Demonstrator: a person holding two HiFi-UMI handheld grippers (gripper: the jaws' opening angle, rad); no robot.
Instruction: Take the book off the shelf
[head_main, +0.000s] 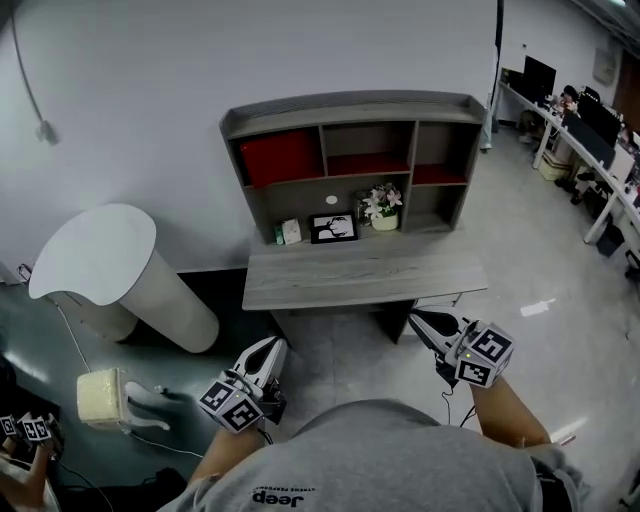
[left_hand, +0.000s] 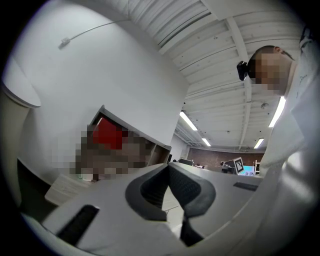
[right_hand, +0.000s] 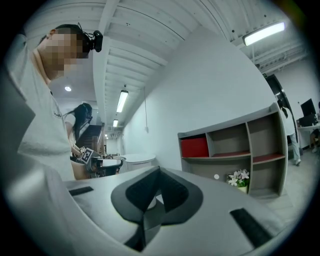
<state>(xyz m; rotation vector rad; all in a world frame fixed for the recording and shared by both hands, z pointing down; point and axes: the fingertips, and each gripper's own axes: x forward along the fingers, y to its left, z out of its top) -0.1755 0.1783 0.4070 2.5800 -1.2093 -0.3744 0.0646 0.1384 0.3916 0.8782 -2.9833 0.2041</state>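
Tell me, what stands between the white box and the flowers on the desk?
A framed picture stands between the white box and the flowers. The head view shows this.

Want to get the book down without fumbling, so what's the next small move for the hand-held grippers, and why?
Probably step closer to the desk first. The left hand-held gripper and right hand-held gripper are both shut and empty, well short of the desk with open floor between. The shelf sits at the desk's far edge, likely out of reach from here.
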